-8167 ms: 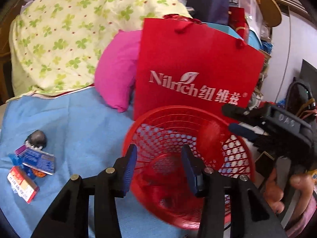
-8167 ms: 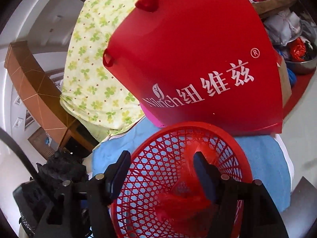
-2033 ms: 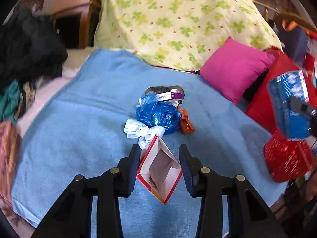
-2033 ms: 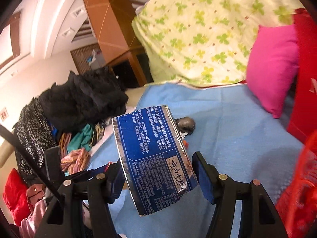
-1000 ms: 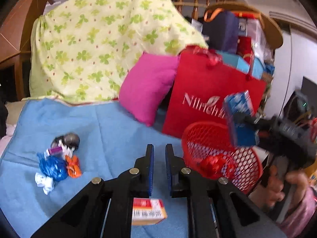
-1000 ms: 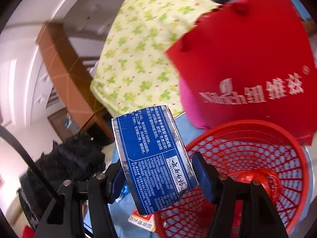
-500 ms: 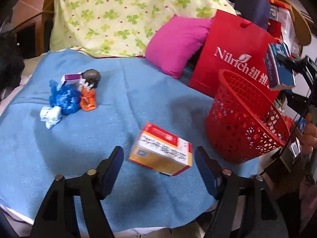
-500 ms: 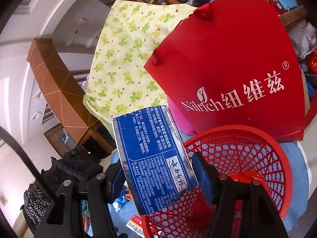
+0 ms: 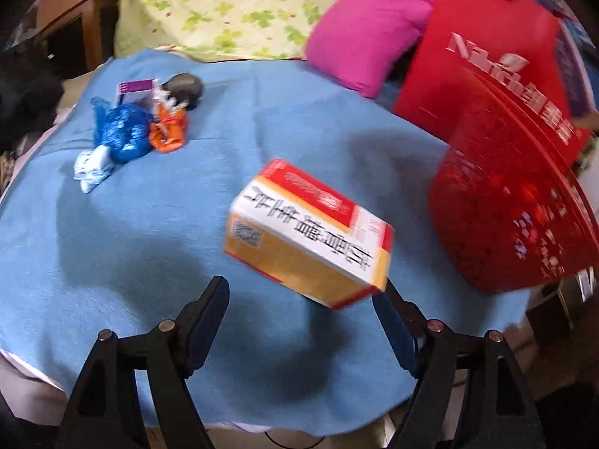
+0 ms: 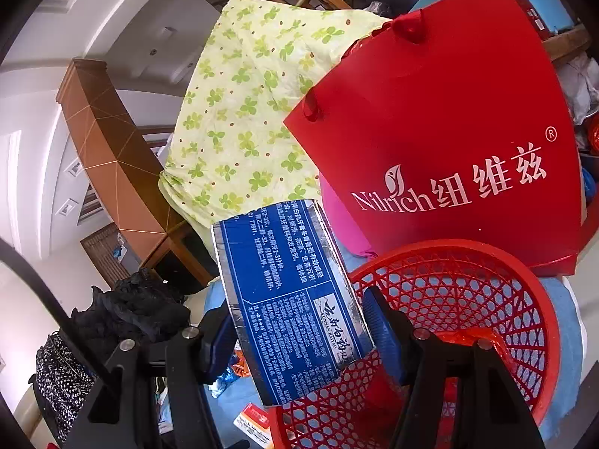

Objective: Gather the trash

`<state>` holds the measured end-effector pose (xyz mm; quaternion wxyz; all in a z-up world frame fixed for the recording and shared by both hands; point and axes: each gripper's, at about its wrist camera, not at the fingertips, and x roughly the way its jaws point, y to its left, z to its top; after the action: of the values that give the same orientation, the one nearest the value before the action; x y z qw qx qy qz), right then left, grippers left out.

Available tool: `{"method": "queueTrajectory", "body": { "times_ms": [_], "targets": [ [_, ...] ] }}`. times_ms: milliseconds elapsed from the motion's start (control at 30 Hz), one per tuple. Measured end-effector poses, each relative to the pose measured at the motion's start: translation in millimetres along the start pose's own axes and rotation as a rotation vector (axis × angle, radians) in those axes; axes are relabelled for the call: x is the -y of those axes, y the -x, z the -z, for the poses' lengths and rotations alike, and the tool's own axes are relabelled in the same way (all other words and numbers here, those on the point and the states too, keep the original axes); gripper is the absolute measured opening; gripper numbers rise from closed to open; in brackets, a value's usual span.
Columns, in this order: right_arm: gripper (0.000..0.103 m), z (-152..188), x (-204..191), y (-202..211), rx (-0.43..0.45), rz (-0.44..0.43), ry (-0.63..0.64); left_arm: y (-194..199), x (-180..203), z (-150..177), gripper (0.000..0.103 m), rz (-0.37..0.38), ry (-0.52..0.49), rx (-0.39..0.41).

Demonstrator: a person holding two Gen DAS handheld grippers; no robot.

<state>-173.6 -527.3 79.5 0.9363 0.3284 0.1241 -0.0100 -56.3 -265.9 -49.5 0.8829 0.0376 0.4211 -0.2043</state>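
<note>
Orange box (image 9: 307, 230) dropped, red basket (image 10: 486, 299) w/ red wrapper (image 10: 470, 336)

Plainly a lived-in home, most likely a bedroom or sitting room: a blue blanket (image 9: 284, 119) spread over a soft surface, a clover-print quilt (image 9: 239, 3) heaped at its back, a magenta pillow (image 9: 363, 37) beside it. Cluttered all round with dark clothes (image 10: 131, 310) piled at one side, a red Nilrich gift bag (image 10: 441, 131) and a red plastic basket (image 10: 524, 280). Overhead, white ceiling mouldings (image 10: 75, 11) and brown wooden panelling (image 10: 108, 149).
</note>
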Motion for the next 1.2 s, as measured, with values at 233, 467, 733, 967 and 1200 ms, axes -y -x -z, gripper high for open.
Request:
{"method": "queueTrajectory", "body": {
  "times_ms": [233, 467, 733, 967, 1200],
  "targets": [
    [0.067, -3.5, 0.5, -6.4, -0.008, -0.008, 0.015, 16.2, -75.4, -16.1, 0.079, -0.163, 0.068, 0.035],
    [0.067, -4.5, 1.7, -8.5, -0.019, 0.001, 0.013, 53.3, -113.7, -10.1, 0.079, -0.102, 0.110, 0.082],
    [0.067, -5.0, 6.1, -6.2, -0.016, 0.006, -0.004, 59.3, -82.8, 4.9, 0.079, 0.002, -0.116, 0.081],
    [0.067, -2.4, -2.1, -9.2, -0.020, 0.020, 0.015, 45.0, -61.6, -10.4, 0.080, 0.032, -0.214, 0.048],
    [0.067, -4.7, -2.0, -6.7, -0.022, 0.017, 0.028, 15.8, -65.3, -14.6, 0.050, 0.064, -0.177, -0.028]
  ]
}}
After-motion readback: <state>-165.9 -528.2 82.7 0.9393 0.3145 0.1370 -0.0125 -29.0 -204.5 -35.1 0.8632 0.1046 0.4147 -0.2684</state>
